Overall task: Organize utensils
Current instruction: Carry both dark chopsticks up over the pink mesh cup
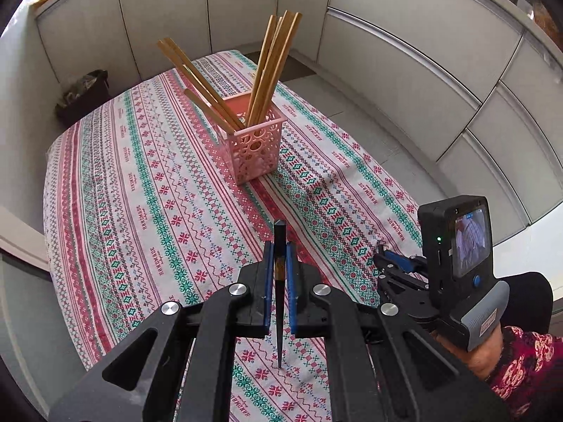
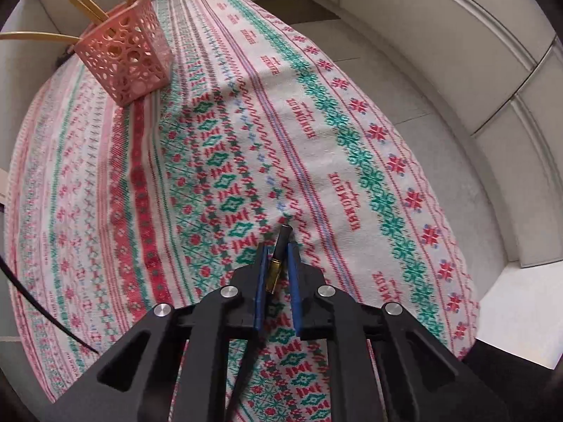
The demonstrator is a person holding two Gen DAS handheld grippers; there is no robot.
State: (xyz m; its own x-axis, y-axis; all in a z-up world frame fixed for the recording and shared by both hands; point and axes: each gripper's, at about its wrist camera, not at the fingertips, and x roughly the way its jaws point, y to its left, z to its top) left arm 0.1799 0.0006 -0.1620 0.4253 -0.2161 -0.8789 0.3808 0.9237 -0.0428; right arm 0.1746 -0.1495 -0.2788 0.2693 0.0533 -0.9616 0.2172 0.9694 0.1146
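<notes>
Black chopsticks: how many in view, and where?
2. One black chopstick is clamped in the left gripper, tip pointing down toward the tablecloth. The other is in the right gripper. None visible in the pink basket; its inside is partly hidden.

Both wrist views face forward over tablecloth [image 1: 140, 176]; share pink basket [image 1: 255, 147].

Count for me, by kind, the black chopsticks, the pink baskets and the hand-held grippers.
black chopsticks: 2
pink basket: 1
hand-held grippers: 2 (left, right)
Total: 5
</notes>
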